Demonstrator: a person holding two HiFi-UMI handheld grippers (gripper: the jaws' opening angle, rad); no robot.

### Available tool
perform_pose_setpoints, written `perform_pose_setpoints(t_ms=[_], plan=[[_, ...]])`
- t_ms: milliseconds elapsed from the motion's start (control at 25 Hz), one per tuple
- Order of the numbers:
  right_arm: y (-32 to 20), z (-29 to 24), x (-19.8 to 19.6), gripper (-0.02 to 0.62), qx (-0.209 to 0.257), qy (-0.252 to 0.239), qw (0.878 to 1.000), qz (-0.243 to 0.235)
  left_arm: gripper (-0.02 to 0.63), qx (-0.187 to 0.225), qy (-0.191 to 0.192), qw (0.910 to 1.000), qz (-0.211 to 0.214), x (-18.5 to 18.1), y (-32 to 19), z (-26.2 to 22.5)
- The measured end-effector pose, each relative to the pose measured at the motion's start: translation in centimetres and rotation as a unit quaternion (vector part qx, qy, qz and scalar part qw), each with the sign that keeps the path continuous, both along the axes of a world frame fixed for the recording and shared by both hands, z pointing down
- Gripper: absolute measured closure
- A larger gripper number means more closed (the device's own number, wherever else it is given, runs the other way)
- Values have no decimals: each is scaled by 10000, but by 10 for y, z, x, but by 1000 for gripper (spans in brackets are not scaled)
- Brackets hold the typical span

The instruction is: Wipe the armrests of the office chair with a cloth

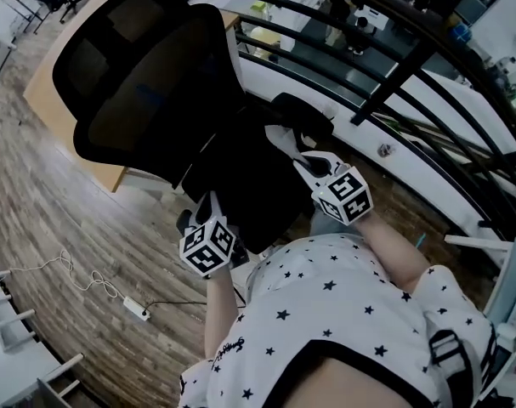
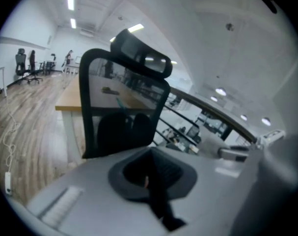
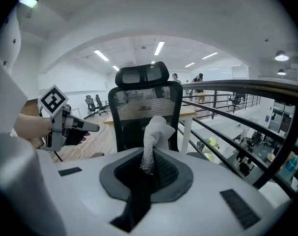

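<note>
Right gripper (image 3: 147,167) pinches a crumpled white cloth (image 3: 156,131), black mesh-backed office chair (image 3: 141,75) directly ahead of it; left gripper (image 2: 150,173), off to its left, is closed and empty.

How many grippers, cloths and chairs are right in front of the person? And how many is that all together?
Grippers: 2, the left gripper and the right gripper
Cloths: 1, the white cloth pinched in the right gripper
Chairs up close: 1, the black office chair
Total: 4
</note>
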State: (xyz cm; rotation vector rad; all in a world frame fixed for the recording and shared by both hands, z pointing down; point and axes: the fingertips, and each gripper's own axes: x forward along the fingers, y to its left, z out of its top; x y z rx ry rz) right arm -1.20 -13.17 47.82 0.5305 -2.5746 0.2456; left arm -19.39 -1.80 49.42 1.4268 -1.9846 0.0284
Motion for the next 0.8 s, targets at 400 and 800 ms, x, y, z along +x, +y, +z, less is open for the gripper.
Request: perform_pose_setpoints(t_ms=[400,800], plan=[[-73,-3,16,560,-130,-150,9979,-616,600,-168,47,9988,-456,51,-56,0],[-118,6,29,560,-148,-116,9930,-1166,600,-358,96,9944,-991,96,-72,1]])
